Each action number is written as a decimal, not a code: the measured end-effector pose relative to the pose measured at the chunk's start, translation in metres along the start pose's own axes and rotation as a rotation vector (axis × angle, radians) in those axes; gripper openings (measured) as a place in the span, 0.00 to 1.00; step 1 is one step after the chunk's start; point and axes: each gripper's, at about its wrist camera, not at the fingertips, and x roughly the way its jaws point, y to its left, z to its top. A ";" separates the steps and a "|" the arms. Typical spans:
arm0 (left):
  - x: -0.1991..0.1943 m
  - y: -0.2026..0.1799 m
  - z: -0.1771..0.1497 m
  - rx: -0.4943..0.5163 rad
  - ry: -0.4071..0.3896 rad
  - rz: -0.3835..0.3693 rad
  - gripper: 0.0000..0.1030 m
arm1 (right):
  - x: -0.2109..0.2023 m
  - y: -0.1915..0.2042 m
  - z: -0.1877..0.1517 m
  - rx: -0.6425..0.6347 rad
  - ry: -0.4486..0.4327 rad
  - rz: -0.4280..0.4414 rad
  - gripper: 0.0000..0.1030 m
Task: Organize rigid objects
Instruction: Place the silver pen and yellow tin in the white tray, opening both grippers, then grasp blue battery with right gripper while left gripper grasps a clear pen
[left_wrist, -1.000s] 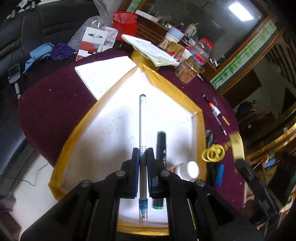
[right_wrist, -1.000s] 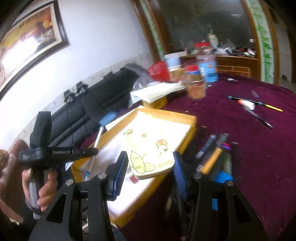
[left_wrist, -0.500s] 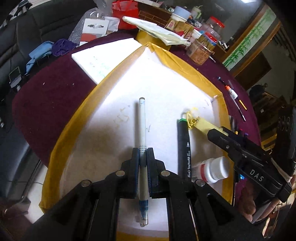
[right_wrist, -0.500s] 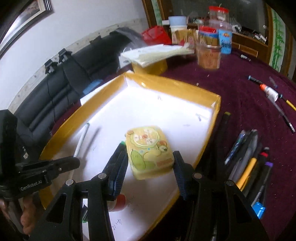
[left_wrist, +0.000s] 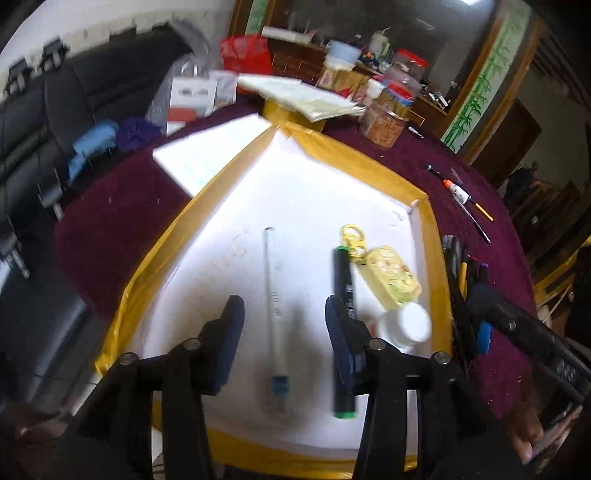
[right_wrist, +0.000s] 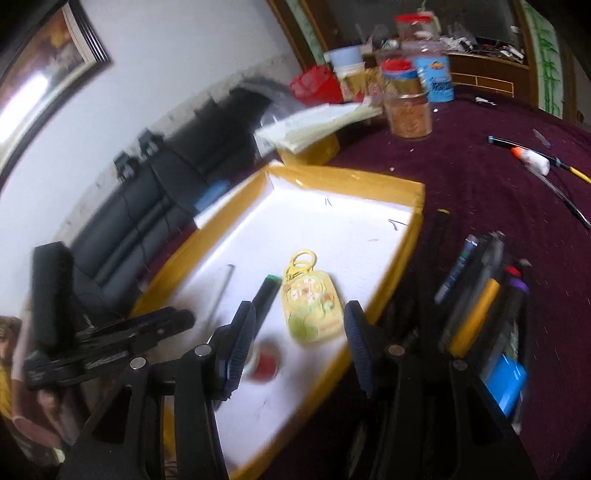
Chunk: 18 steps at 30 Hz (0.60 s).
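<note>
Left hand-held gripper (left_wrist: 282, 339) jaws are opening over the white pen (left_wrist: 272, 306) lying in the tray (left_wrist: 430, 236); right hand-held gripper (right_wrist: 299, 343) stands empty, parted. Lift both straight up, clear of the yellow keychain (right_wrist: 312, 306).

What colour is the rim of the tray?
Yellow-gold, around a white floor; the tray rim shows best in the left wrist view.

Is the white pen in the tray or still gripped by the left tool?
In the tray. The white pen lies flat on its white floor between the left tool's opening jaws, pads clear of it.
</note>
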 end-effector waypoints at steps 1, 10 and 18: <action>-0.004 -0.008 -0.002 0.020 -0.012 0.003 0.42 | -0.007 -0.002 -0.005 0.008 -0.007 0.002 0.44; -0.022 -0.092 -0.032 0.223 -0.054 0.030 0.42 | -0.047 -0.040 -0.060 0.089 -0.004 -0.105 0.44; -0.030 -0.138 -0.051 0.306 -0.043 0.005 0.42 | -0.057 -0.067 -0.092 0.148 0.027 -0.175 0.44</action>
